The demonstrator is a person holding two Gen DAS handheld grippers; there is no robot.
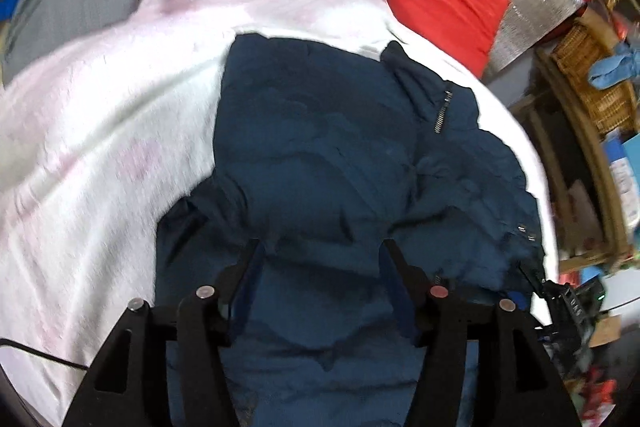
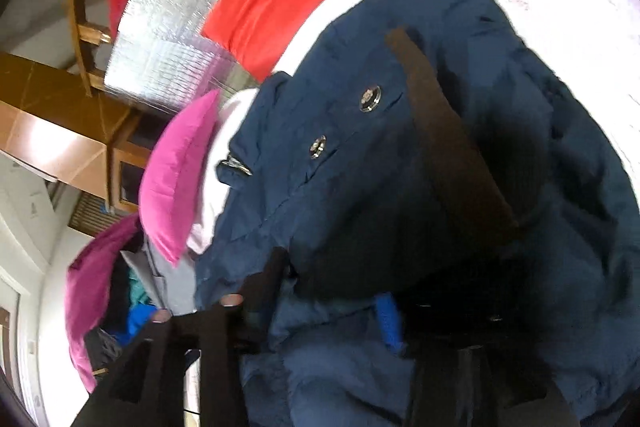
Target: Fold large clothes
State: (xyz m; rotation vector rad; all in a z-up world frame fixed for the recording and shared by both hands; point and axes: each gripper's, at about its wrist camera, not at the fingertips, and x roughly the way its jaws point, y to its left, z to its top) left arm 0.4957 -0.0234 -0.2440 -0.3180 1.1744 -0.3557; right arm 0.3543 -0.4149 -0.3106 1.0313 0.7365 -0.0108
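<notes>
White-sheeted bed [image 1: 100, 131] carrying a navy puffer jacket [image 1: 320, 147], partly folded, bunched at the right. Left gripper [image 1: 320, 251] fingers apart over it; right gripper [image 2: 332, 275] fingers buried in fabric, grip unclear. Folding mid-way.

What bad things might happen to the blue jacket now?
The puffy jacket lies near the edge of the white bed, so it might slide off. The left gripper is open, so it could miss the cloth. The zipper or snaps might snag.
</notes>
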